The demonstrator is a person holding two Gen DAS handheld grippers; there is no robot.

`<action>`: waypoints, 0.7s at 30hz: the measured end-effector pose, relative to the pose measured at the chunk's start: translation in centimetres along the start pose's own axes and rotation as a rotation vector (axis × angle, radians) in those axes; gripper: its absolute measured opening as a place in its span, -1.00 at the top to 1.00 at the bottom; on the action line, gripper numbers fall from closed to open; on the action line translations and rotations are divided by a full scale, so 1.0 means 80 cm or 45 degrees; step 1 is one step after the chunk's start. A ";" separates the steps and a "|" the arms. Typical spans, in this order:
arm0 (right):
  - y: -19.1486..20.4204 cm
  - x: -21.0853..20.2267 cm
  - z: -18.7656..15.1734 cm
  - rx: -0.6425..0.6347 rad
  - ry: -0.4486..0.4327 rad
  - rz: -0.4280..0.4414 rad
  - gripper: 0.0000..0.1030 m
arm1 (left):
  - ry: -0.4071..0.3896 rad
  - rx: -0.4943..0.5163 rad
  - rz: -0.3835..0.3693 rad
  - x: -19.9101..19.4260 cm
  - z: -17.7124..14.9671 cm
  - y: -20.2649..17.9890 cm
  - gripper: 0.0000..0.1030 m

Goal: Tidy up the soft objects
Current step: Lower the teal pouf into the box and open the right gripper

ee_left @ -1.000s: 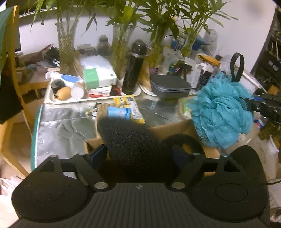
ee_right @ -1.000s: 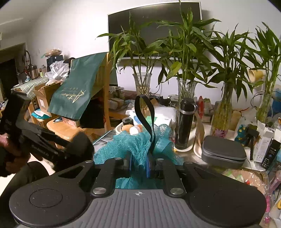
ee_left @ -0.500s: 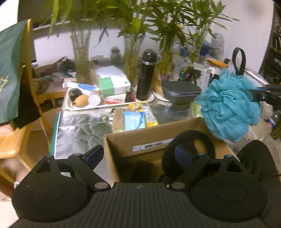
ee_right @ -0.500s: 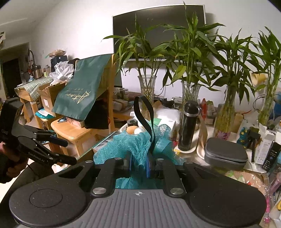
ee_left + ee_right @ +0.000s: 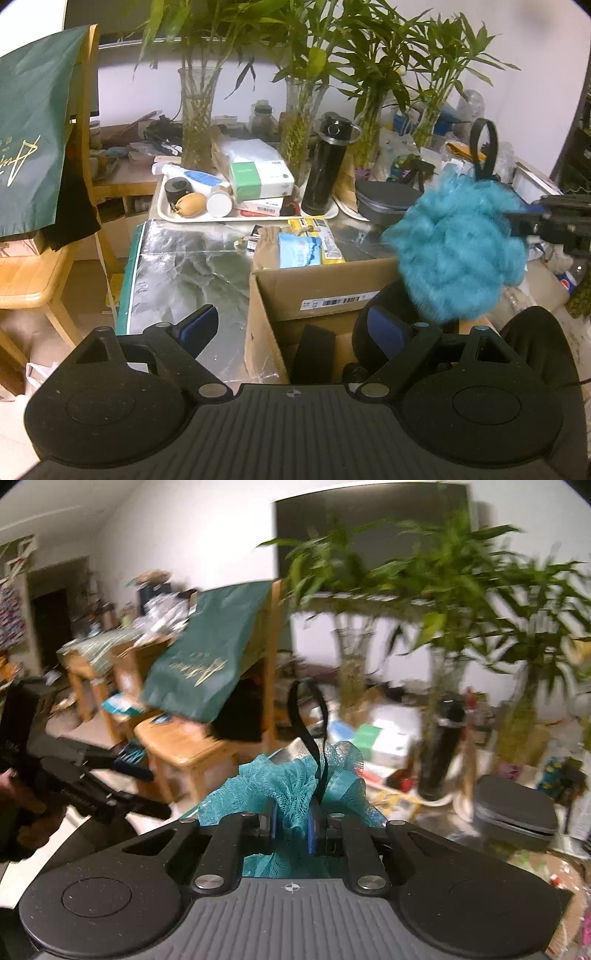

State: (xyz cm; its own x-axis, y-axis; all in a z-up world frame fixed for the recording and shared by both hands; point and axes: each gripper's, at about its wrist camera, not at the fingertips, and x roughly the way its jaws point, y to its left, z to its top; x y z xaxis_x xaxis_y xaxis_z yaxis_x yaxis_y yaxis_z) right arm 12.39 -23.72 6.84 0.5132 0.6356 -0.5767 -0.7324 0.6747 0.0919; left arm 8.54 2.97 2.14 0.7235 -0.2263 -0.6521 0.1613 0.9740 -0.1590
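Observation:
My right gripper (image 5: 291,826) is shut on a teal mesh bath pouf (image 5: 291,779) with a black hanging loop. In the left wrist view the pouf (image 5: 458,251) hangs blurred over the right back corner of an open cardboard box (image 5: 325,291). Black soft items (image 5: 314,349) lie inside the box. My left gripper (image 5: 295,326) is open and empty, just above the box's near left side. It shows at the left of the right wrist view (image 5: 122,786).
A foil-covered table (image 5: 184,273) carries a white tray (image 5: 258,214) of bottles and boxes, a black flask (image 5: 327,166), snack packets (image 5: 299,245), a grey case (image 5: 388,201) and vases of bamboo. A wooden chair (image 5: 40,273) with a green bag stands left.
My left gripper let go of the black soft item into the box, opened and drew back. My right gripper moved the teal pouf left and down towards the box.

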 end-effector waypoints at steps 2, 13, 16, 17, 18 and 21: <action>0.007 0.014 -0.003 -0.037 0.040 -0.002 0.49 | -0.001 -0.004 0.007 -0.001 -0.001 0.001 -0.73; -0.015 0.018 -0.025 0.040 0.042 -0.054 -0.70 | 0.014 0.001 0.029 0.004 0.002 0.003 -0.73; -0.020 0.013 -0.029 0.047 0.044 -0.075 -0.82 | 0.011 0.001 0.027 0.007 0.006 0.001 -0.73; -0.022 0.013 -0.030 0.050 0.047 -0.085 -0.83 | 0.010 0.003 0.025 0.009 0.007 0.000 -0.73; -0.024 0.012 -0.031 0.053 0.048 -0.097 -0.84 | 0.010 0.003 0.025 0.010 0.009 -0.001 -0.73; -0.030 0.011 -0.035 0.071 0.044 -0.123 -0.90 | 0.011 0.009 0.022 0.013 0.011 -0.005 -0.73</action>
State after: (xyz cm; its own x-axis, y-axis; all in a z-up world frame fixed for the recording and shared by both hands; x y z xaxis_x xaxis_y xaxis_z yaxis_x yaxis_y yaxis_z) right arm 13.39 -25.84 3.84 0.5639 0.5535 -0.6129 -0.6533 0.7530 0.0790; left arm 9.85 2.33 2.16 0.7205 -0.2096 -0.6610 0.1538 0.9778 -0.1423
